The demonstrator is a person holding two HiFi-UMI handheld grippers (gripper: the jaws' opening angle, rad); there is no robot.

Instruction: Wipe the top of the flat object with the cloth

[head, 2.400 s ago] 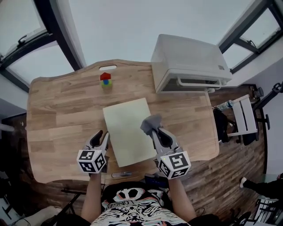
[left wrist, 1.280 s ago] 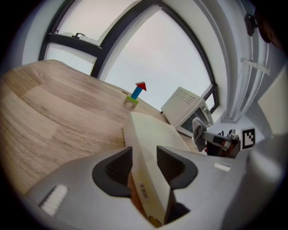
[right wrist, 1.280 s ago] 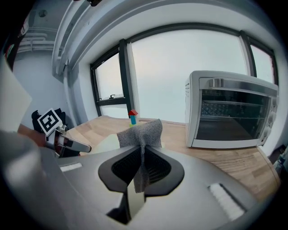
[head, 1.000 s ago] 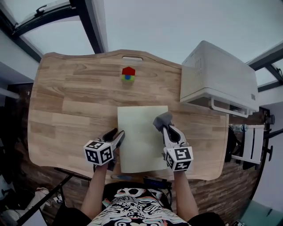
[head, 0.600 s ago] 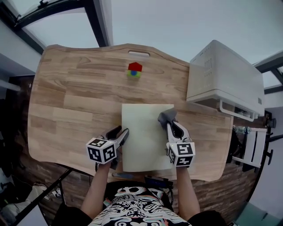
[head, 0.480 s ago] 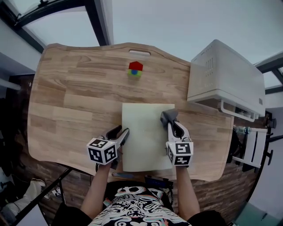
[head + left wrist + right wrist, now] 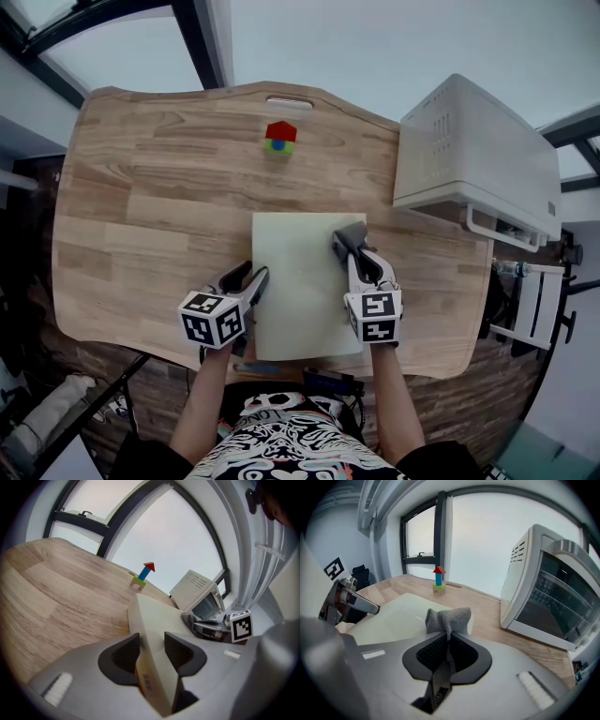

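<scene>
A pale flat board (image 7: 300,295) lies on the wooden table (image 7: 141,206). My left gripper (image 7: 253,274) sits at the board's left edge. In the left gripper view the board (image 7: 157,616) runs between the two pads, and the jaws have just been opening around it. I see no press on it. My right gripper (image 7: 354,251) is shut on a bunched grey cloth (image 7: 349,234). The cloth (image 7: 449,617) rests near the far right corner of the board (image 7: 393,616), sticking out past the right gripper (image 7: 449,637).
A white microwave oven (image 7: 469,159) stands at the table's back right, close to the board's right side. A small stack of toy blocks with a red roof (image 7: 279,137) stands behind the board. A white chair (image 7: 530,300) is off the table's right end.
The right gripper has sunk with the cloth toward the board's far right corner and rolled a little. The left gripper has stayed at the board's left edge.
</scene>
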